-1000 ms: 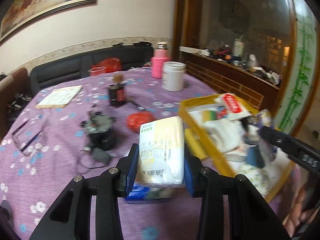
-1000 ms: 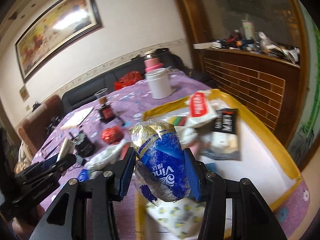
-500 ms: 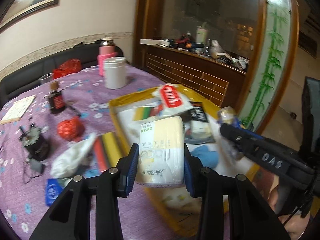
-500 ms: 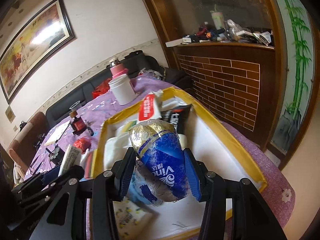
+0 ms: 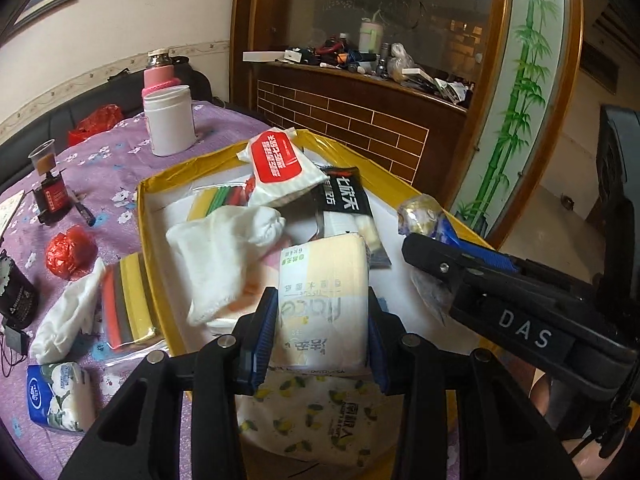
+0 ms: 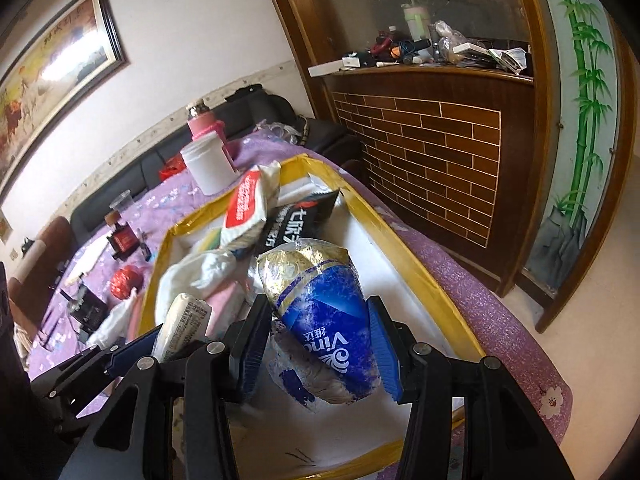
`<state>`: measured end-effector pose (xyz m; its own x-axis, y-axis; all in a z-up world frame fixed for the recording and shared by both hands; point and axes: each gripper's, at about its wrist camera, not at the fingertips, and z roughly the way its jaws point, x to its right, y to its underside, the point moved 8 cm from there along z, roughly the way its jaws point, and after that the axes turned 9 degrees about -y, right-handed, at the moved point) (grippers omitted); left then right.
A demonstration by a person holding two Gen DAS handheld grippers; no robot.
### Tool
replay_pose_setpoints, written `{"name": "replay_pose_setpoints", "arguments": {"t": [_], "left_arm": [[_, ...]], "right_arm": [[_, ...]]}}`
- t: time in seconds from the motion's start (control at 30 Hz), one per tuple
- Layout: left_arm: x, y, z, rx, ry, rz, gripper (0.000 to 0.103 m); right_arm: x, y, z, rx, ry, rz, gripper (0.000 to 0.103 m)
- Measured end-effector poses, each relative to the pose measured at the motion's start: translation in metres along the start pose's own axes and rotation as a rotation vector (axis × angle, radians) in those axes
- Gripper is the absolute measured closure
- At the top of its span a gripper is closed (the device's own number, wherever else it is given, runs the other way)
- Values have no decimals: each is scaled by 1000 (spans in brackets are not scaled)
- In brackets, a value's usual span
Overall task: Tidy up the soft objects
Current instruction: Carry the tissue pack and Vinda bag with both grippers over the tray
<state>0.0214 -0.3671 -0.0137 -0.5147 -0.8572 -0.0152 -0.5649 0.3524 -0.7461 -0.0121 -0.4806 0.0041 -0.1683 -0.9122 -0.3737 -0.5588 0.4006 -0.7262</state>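
Two tissue packs (image 5: 324, 300) in tongs (image 5: 320, 344)

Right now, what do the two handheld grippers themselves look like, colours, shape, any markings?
Both are matte black plastic, built from angular linkage arms joined with round silver pivot screws. Each finger carries a ribbed blue pad on its inner face. The left gripper shows this up close; the right gripper matches it. Seen side-on from the left wrist view, the right one bears white raised letters, DAS. No cables or sleeves are visible.
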Motion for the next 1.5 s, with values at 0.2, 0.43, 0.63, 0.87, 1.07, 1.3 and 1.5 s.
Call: {"name": "replay_pose_setpoints", "arguments": {"t": [0.2, 0.43, 0.63, 0.87, 1.07, 1.3, 1.5], "left_arm": [[-1, 5, -1, 24, -21, 31, 64], [-1, 8, 2, 13, -15, 38, 64], [-1, 9, 1, 13, -19, 40, 64], [-1, 9, 1, 15, -21, 40, 63], [-2, 8, 1, 16, -25, 39, 61], [-4, 7, 0, 18, -26, 37, 58], [-7, 5, 0, 27, -35, 32, 49]], "right_arm": [[0, 9, 14, -40, 34, -23, 51], [-1, 14, 21, -36, 57, -40, 50], [0, 15, 23, -35, 61, -38, 50], [-1, 15, 24, -34, 61, -37, 50], [0, 14, 24, -34, 63, -38, 50], [-1, 14, 22, -27, 68, -36, 50], [-4, 13, 18, -22, 76, -38, 50]]}}
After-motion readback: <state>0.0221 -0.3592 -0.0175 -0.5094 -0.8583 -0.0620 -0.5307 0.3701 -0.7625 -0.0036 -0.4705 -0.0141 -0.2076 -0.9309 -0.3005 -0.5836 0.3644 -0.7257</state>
